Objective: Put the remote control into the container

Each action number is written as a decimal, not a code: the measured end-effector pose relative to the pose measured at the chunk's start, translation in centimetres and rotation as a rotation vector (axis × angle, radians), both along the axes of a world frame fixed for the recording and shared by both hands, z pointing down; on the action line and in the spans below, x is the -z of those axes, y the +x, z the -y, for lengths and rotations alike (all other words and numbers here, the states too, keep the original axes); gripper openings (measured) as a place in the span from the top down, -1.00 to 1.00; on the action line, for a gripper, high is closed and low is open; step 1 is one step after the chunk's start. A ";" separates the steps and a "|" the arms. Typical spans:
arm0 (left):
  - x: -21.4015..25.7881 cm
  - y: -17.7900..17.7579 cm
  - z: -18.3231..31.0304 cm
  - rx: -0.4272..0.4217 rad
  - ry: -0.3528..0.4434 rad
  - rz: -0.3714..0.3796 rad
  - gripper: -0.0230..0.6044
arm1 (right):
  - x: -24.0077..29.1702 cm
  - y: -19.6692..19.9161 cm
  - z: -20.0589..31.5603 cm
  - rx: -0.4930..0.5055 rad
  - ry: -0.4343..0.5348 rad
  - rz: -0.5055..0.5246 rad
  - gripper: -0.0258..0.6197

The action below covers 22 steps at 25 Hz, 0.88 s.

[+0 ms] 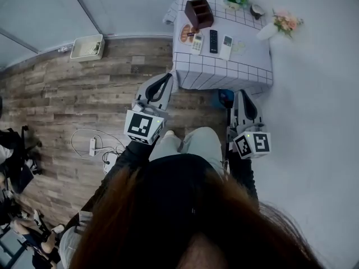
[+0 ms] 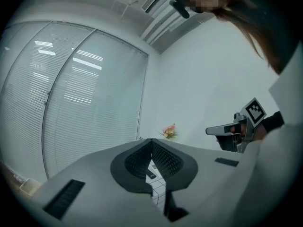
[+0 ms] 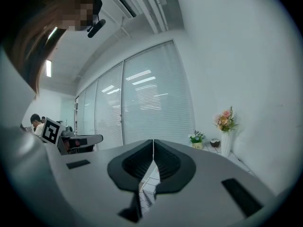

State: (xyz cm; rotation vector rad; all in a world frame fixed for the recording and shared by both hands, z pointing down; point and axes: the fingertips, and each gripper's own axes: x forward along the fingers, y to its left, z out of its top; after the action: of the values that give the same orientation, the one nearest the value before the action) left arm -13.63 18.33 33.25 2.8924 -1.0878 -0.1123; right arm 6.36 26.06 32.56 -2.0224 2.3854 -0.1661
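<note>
Well, slim black remote control (image 1: 213, 41) lies on the white grid-cloth table (image 1: 249, 55) ahead, long axis pointing away from me, btwn two white remotes (image 1: 226, 46). Brown wooden box container (image 1: 199, 13) sits just beyond, far-left corner. Left gripper (image 1: 168, 77) and right gripper (image 1: 239, 94) — jaws closed, holding nothing — hang short of the table edge, abt equally near.

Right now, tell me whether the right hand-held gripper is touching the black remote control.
Apart. The head view shows the right hand-held gripper short of the table, and the black remote control lies further back on it.
</note>
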 end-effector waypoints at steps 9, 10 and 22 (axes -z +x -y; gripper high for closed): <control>0.8 0.6 0.5 -0.012 0.026 0.009 0.90 | -0.1 1.4 0.2 -0.016 0.003 0.000 0.86; 0.8 0.7 0.6 -0.010 0.027 0.012 0.90 | -0.3 1.5 0.4 -0.014 0.000 0.004 0.86; -0.2 1.6 5.1 0.100 0.012 0.039 0.90 | -2.0 2.2 8.5 0.125 -0.001 0.039 0.86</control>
State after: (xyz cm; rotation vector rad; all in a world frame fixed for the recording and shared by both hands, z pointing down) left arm -12.06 13.20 33.44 2.8615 -1.2431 -0.0668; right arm 8.56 17.55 34.53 -1.8532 2.4882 -0.2053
